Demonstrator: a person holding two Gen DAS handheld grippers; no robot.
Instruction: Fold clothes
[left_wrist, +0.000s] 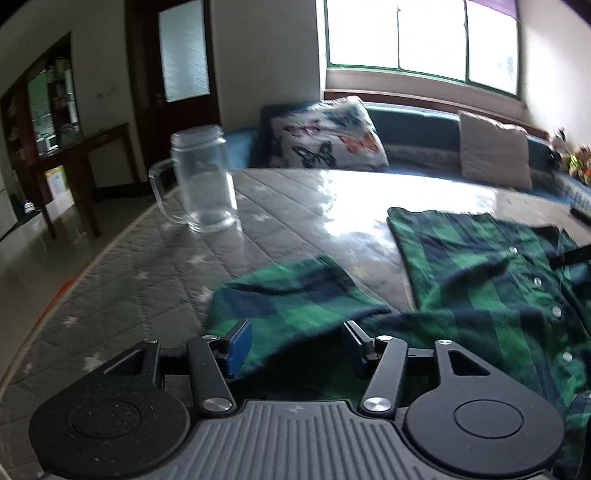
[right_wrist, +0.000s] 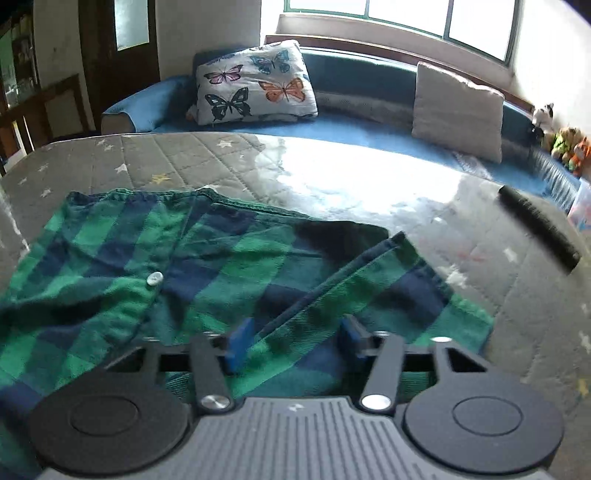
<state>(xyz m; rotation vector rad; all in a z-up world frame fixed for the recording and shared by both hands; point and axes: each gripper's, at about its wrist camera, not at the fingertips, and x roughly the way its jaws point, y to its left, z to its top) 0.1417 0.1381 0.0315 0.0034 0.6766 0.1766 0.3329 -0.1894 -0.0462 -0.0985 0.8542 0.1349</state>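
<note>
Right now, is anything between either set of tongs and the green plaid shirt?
Nothing visible. Both the left tongs and right tongs stand open directly over the green-and-navy plaid shirt; the clear glass mug stands apart.

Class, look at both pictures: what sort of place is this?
Probably a home living room: a blue sofa with a butterfly cushion under a window, and a quilted table cover.

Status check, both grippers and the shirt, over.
Left gripper open over a sleeve. Right gripper open over the plaid shirt, spread unfolded. Glass mug standing clear, far left.
</note>
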